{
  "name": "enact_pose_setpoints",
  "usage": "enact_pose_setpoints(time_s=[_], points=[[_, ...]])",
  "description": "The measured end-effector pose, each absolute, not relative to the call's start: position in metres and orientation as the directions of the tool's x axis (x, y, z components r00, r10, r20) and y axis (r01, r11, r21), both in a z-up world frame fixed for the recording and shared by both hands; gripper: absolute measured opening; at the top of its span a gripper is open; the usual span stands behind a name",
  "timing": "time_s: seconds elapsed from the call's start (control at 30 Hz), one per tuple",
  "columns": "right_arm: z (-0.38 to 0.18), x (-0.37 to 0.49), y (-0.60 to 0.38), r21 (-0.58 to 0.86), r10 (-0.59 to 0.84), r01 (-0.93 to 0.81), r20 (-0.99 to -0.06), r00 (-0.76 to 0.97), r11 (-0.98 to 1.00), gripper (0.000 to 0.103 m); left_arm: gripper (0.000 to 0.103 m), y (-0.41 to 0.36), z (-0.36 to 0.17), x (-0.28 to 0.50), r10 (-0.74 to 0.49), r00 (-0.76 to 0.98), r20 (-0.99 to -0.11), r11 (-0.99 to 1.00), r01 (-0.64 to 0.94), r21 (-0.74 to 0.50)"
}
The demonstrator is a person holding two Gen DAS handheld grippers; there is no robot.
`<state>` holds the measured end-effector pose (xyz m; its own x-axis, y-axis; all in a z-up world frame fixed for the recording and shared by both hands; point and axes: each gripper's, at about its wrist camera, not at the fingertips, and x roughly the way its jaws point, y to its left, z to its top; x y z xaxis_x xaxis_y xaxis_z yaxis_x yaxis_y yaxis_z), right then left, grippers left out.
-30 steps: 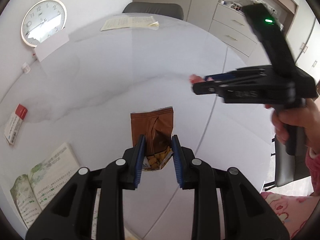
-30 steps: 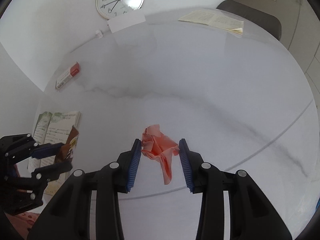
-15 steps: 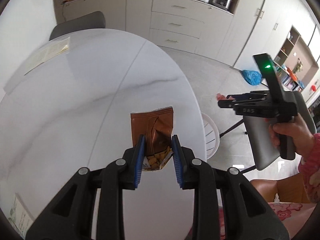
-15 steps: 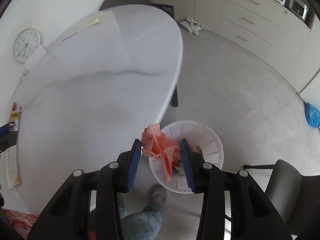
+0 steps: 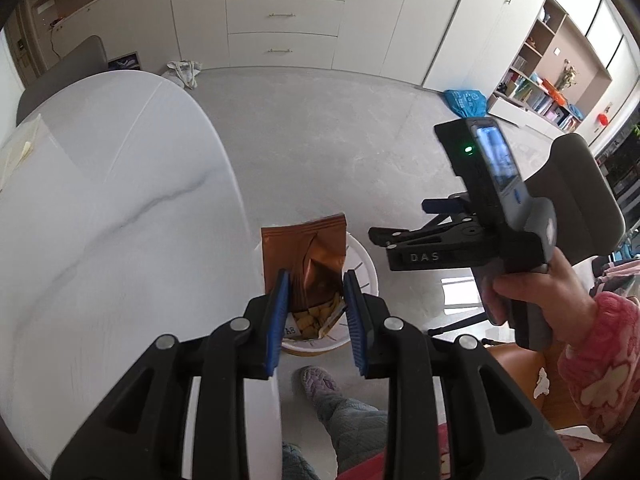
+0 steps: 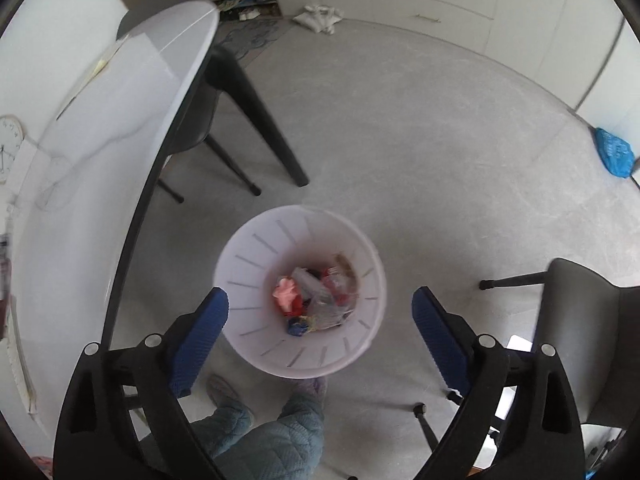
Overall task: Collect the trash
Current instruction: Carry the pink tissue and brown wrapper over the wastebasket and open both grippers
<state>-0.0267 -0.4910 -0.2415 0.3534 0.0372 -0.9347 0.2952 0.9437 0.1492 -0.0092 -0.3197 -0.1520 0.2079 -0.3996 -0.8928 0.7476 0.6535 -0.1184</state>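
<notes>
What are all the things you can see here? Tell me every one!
Snack bag: one, brown, clamped in the left gripper above the bin.
Trash bin: one, white, on the floor beside the table.
Pink wad: one, lying in the bin among other trash.
Table: one, white marble top, black legs.
Papers: one pale stack, far end of the table.
Chairs: two grey, one beside the bin, one tucked under the table.
Plastic bag: one, blue, on the floor by the shelves.
Drawers: white, along the far wall.
Clock: one, white, at the table's edge.
Left gripper: black, blue pads, shut on the bag.
Right gripper: black, blue pads, wide open over the bin.
</notes>
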Motion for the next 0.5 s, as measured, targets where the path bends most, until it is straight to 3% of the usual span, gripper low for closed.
enact_pose_setpoints(time_s=[0.03,0.13,0.27,0.5], points=[[-0.236,-0.035,-0.496,0.144,0.025,0.309,-0.933,0.359,0.94,0.093,0.034,-0.327,-0.156,-0.008,-0.392,0.196,-0.899,0.65,0.751,-0.119],[-0.223,-0.054,-0.517,0.151,0.007,0.353,-0.925,0.379,0.923,0.096,0.079,-0.346,-0.17,-0.01,-0.353,0.173,-0.92,0.655,0.748,-0.11],[-0.216,-0.069,-0.533,0.157,-0.005,0.387,-0.923,0.386,0.909,0.096,0.09,-0.361,-0.177,-0.016,-0.337,0.162,-0.927,0.657,0.747,-0.108],[-0.216,-0.07,-0.538,0.168,0.004,0.393,-0.923,0.384,0.904,0.096,0.094,-0.367,-0.172,-0.018,-0.341,0.142,-0.929,0.662,0.739,-0.13]])
